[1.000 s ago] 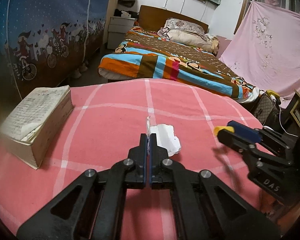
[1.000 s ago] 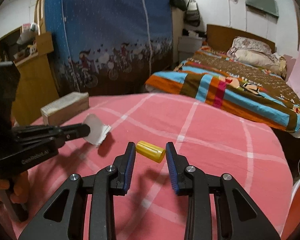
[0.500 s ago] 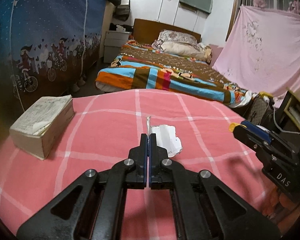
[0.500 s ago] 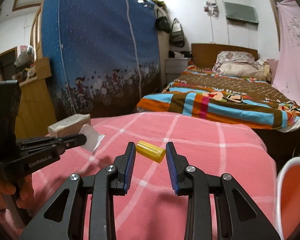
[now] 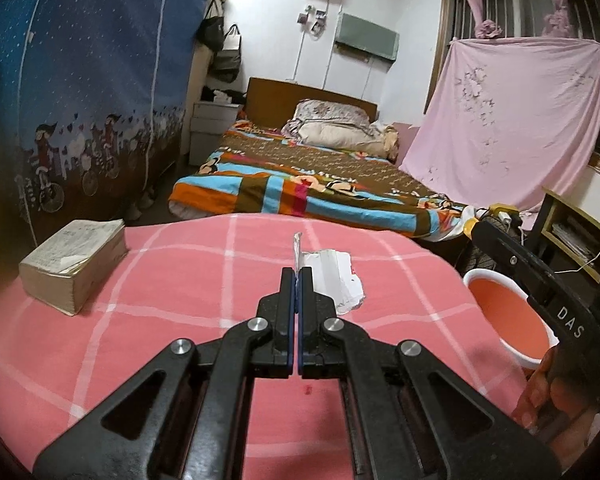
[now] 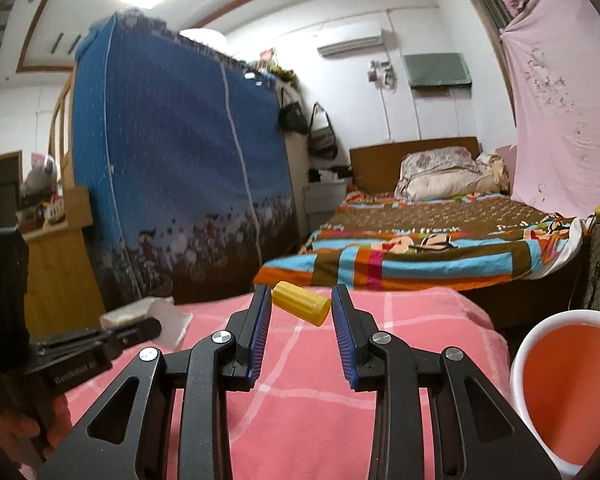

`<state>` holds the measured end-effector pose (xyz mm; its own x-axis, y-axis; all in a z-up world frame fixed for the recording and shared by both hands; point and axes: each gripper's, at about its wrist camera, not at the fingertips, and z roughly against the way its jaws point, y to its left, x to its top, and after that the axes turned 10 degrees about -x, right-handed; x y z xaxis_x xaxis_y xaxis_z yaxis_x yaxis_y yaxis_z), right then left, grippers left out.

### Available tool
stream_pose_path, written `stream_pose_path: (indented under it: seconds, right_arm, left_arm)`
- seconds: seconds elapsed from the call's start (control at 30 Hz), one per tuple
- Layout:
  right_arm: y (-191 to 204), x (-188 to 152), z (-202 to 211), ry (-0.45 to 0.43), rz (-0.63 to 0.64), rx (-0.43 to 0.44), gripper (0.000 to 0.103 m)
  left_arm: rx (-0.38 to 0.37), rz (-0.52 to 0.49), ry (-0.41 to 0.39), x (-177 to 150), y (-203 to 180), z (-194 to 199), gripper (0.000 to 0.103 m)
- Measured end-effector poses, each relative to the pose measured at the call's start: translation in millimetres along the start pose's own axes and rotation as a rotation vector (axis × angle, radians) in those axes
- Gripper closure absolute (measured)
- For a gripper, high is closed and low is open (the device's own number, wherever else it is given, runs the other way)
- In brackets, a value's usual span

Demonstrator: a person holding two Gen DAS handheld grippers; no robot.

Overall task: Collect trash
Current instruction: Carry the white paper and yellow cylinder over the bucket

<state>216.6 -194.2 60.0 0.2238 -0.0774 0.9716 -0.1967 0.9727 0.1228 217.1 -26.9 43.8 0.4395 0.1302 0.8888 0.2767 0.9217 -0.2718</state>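
Observation:
My left gripper (image 5: 297,272) is shut on a torn white paper scrap (image 5: 332,280) and holds it above the pink checked table (image 5: 172,280). My right gripper (image 6: 300,300) is shut on a yellow cylindrical cap (image 6: 300,307), held crosswise between its blue pads, raised above the table's far edge. An orange bin with a white rim (image 6: 572,388) stands at the table's right side; it also shows in the left wrist view (image 5: 508,316). The left gripper with the paper shows at the left of the right wrist view (image 6: 156,326).
A thick old book (image 5: 74,264) lies on the table's left side. Beyond the table are a bed with a striped blanket (image 5: 300,192), a blue fabric wardrobe (image 5: 80,100) and a pink sheet (image 5: 512,120).
Both grippers have lifted and swung right with their loads. The orange bin has come into view at the right in both views.

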Motion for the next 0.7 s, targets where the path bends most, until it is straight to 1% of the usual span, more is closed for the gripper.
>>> stream_pose_path:
  seconds: [0.1, 0.3, 0.43, 0.57, 0.7]
  right_arm:
    - [-5, 2, 9, -0.024, -0.012, 0.002, 0.074]
    - [-12, 3, 21, -0.04, -0.034, -0.006, 0.074]
    - [-19, 3, 28, -0.047, -0.038, -0.024, 0.074]
    - [-24, 2, 36, -0.062, -0.033, -0.048, 0.074]
    - [-32, 3, 43, -0.083, -0.013, -0.095, 0.074]
  left_arm:
    - [-0.015, -0.016, -0.013, 2, -10, 1, 0.103]
    - [-0.04, -0.07, -0.043, 6, -35, 6, 0.103]
    - [-0.055, -0.106, -0.058, 9, -50, 6, 0.103]
    - [-0.076, -0.118, -0.063, 9, -63, 4, 0.103]
    - [-0.1, -0.142, -0.066, 9, -78, 1, 0.103]
